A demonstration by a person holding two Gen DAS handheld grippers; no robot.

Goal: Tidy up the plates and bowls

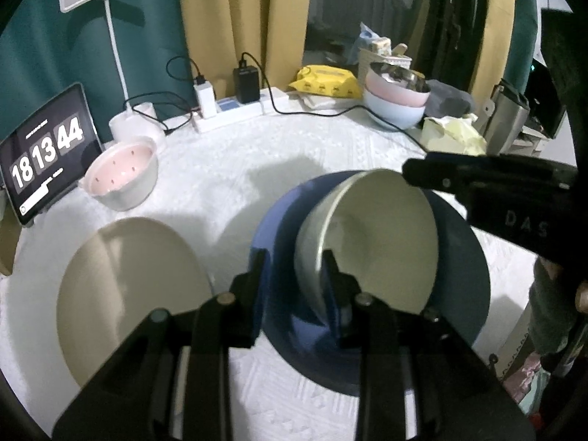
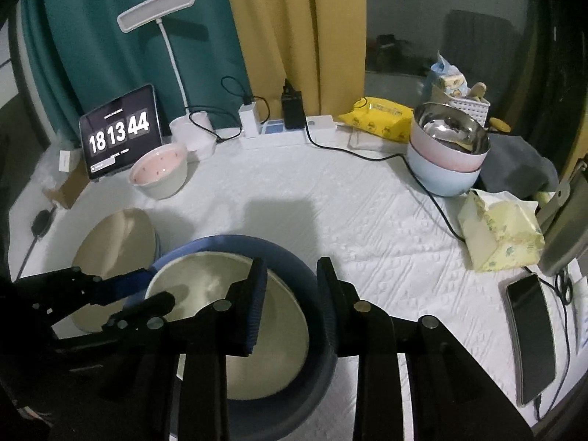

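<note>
Centre frame, our left claw [image 1: 294, 275] pinches the rim of a smooth, cream bowl [image 1: 382, 235] tilted inside a round, glossy blue plate [image 1: 459, 275] on the quilted white bench [image 1: 220, 183]. Our right claw [image 2: 290, 286] hovers spread above the plate's rim.

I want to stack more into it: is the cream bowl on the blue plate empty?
Empty. The cream bowl, sitting on the blue plate, shows only bare glazed inside in both views.

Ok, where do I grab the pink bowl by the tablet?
On the pink bowl, pinch the rim wall from above, one finger inside, one outside, at its free right side: it stands upright, with the tablet close on its left.
</note>
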